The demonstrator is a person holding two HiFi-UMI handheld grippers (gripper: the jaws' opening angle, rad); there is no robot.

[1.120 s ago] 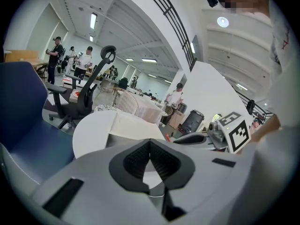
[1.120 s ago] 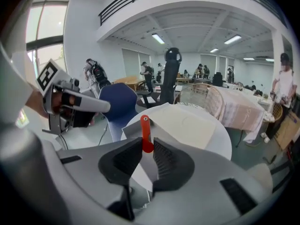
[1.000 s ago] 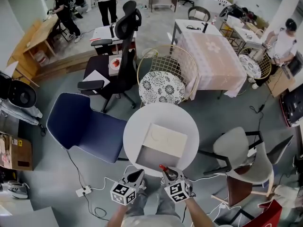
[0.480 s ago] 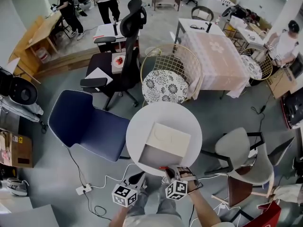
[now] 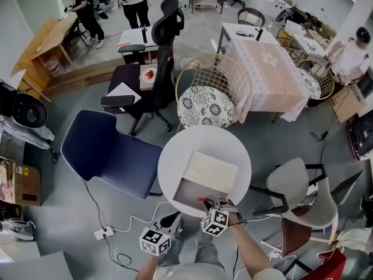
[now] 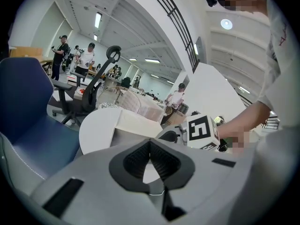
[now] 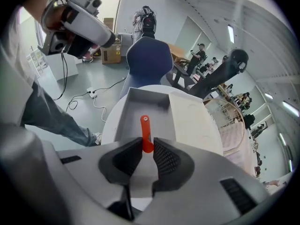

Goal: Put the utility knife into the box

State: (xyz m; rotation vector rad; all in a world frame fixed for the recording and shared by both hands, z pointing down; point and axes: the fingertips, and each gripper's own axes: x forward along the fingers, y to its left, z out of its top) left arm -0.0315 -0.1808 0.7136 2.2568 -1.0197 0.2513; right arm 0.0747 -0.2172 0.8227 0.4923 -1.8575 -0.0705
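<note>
Orange knife (image 7: 145, 124), clamped by its handle end in the right gripper (image 7: 146, 144), points over the box (image 7: 154, 100) near its open end, ready to be lowered inside, while the left gripper (image 6: 150, 146), closed and empty, hangs below the box, out of the way

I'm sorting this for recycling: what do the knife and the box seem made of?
Knife: looks like smooth orange plastic, evenly coloured, with a small ringed hole at its end; no blade shows.
Box: probably matte white cardboard, judging by flat thin panels and a lid folded back; could be thin plastic.
</note>
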